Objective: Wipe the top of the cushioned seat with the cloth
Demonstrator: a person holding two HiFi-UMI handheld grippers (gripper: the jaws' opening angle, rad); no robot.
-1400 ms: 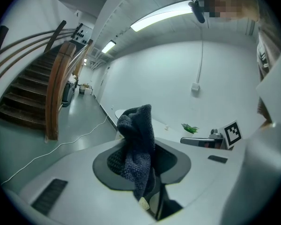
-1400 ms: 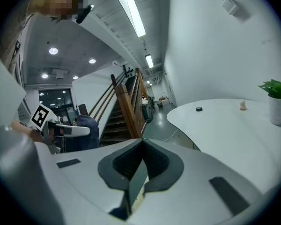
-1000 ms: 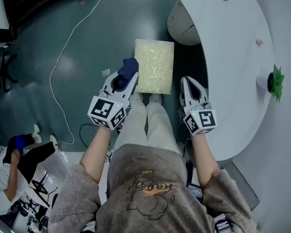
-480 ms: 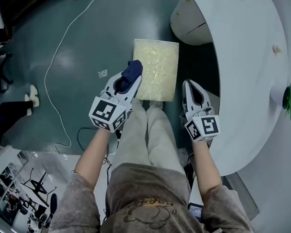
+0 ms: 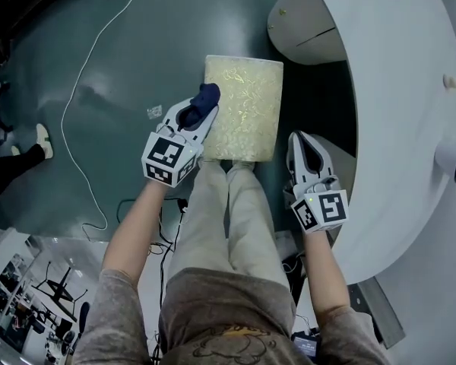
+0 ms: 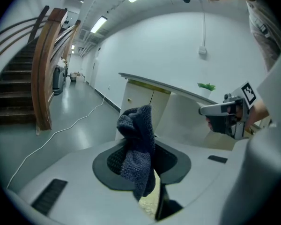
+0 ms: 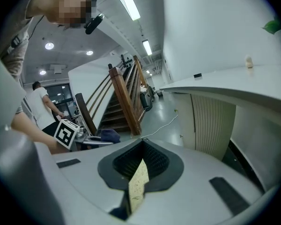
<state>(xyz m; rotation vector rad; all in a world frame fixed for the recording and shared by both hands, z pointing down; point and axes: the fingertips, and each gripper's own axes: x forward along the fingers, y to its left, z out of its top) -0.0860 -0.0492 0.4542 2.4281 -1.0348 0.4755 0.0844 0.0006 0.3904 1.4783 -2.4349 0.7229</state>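
One bunched navy cloth (image 5: 207,96) pinched by left gripper (image 5: 201,111), pale patterned seat (image 5: 247,109), right gripper (image 5: 299,138) closed.

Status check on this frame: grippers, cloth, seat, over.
Left gripper shut on cloth, over left edge of seat. Right gripper shut, empty, off seat's right side. Nothing lying on seat top.

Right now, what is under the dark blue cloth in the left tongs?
The dark blue cloth, clamped in the left tongs, hangs over the left edge of the cream patterned cushioned seat. The patch of seat beneath is covered; contact cannot be told.
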